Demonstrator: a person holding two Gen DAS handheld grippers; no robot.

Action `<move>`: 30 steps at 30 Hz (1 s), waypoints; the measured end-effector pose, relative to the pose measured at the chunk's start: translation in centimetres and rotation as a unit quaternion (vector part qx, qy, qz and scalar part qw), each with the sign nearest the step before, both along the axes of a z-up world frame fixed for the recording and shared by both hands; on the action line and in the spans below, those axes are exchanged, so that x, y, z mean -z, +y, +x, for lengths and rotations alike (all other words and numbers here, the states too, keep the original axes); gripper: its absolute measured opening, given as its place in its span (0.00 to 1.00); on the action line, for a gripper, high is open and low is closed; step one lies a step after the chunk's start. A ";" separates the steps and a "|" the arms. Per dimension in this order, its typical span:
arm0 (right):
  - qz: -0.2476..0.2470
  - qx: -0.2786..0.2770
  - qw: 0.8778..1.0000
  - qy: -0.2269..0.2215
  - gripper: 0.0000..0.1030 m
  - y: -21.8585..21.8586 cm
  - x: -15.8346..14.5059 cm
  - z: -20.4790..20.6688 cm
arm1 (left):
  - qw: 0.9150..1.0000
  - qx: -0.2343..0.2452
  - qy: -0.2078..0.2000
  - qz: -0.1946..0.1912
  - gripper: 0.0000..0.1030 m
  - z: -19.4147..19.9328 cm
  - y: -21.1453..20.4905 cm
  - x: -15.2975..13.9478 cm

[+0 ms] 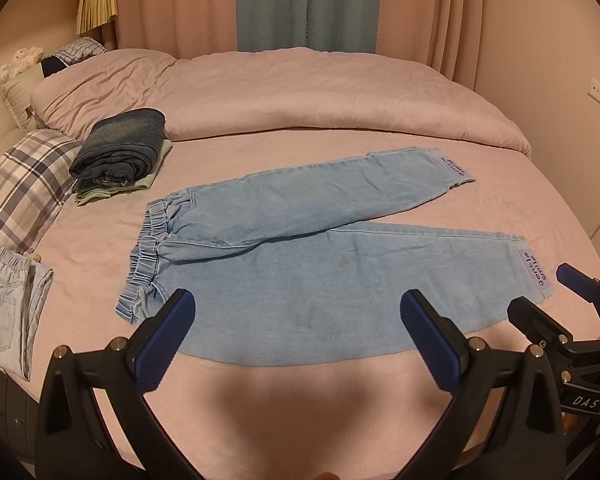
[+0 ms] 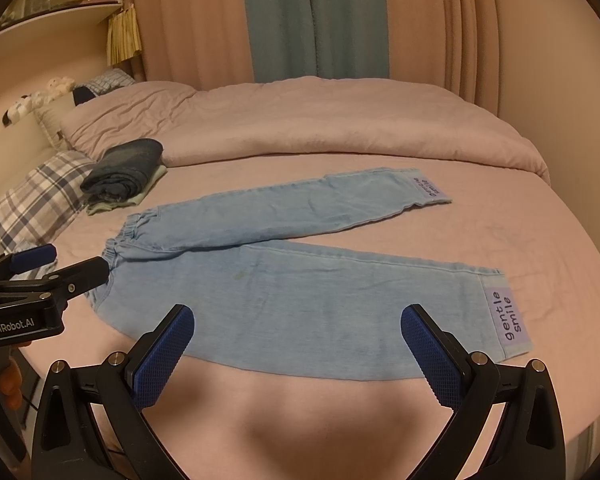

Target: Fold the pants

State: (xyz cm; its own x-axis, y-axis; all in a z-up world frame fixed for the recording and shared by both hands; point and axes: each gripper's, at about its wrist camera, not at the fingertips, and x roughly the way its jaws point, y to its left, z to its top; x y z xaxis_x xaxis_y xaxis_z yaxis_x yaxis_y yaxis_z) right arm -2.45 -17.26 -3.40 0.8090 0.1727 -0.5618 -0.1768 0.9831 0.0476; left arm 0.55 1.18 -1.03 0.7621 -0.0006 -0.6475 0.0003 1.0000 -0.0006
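Light blue denim pants (image 1: 300,264) (image 2: 300,292) lie flat on the pink bed, elastic waistband (image 1: 148,256) (image 2: 120,240) to the left, both legs spread to the right, each cuff bearing a purple "gentle smile" label (image 2: 506,316). My left gripper (image 1: 298,336) is open, hovering at the near edge of the lower leg close to the waist. My right gripper (image 2: 298,344) is open too, above the near edge of the lower leg toward the cuff. Each gripper shows in the other's view: the right gripper (image 1: 548,292) and the left gripper (image 2: 76,262). Neither holds cloth.
A stack of folded dark jeans (image 1: 120,148) (image 2: 124,168) on a pale green garment sits at the back left. A plaid pillow (image 1: 24,188) lies left, another light denim garment (image 1: 8,304) by the left bed edge. A rumpled pink duvet (image 1: 300,92) fills the far side.
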 end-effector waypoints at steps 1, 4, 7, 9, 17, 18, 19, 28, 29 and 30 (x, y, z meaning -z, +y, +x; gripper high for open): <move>0.000 -0.001 1.000 0.000 1.00 0.0 0.1 0.0 | 1.000 0.000 -0.004 0.001 1.00 0.0 -0.1 0.0; -0.001 0.001 1.000 0.001 1.00 0.1 0.1 0.0 | 1.000 0.001 -0.009 -0.001 1.00 0.0 -0.1 0.0; 0.001 0.000 1.000 0.002 1.00 0.1 0.3 0.0 | 1.000 0.000 -0.002 -0.014 1.00 0.2 0.3 0.3; 0.003 -0.004 1.000 0.001 1.00 0.3 0.4 -0.1 | 0.999 -0.001 -0.002 -0.042 1.00 0.4 1.1 0.6; -0.052 -0.070 0.996 -0.002 1.00 4.4 3.9 0.3 | 0.976 -0.059 0.062 -0.199 0.99 2.2 8.4 7.0; -0.061 -0.077 0.995 -0.003 1.00 4.9 4.5 0.4 | 0.972 -0.073 0.063 -0.215 0.99 2.1 9.1 7.8; -0.070 -0.087 0.994 -0.003 1.00 5.6 5.2 0.5 | 0.966 -0.092 0.068 -0.233 0.99 2.0 10.0 8.7; -0.178 -0.225 0.958 -0.029 0.99 12.8 10.3 0.3 | 0.909 -0.171 0.120 -0.360 0.94 2.6 16.5 15.3; -0.189 -0.236 0.953 -0.029 0.94 13.4 10.8 0.2 | 0.907 -0.174 0.120 -0.364 0.94 2.6 16.6 15.4; -0.200 -0.247 0.948 -0.030 0.87 14.1 11.3 0.2 | 0.907 -0.175 0.109 -0.367 0.94 2.6 16.8 15.4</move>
State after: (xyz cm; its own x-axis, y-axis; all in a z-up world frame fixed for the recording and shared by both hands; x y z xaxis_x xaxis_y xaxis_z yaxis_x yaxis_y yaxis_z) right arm -2.23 -3.14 -14.69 0.7184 0.3210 -0.6171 -0.6099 0.7172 -0.3371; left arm 3.18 18.02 -16.39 0.6531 -0.2751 -0.7056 -0.3973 0.6688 -0.6284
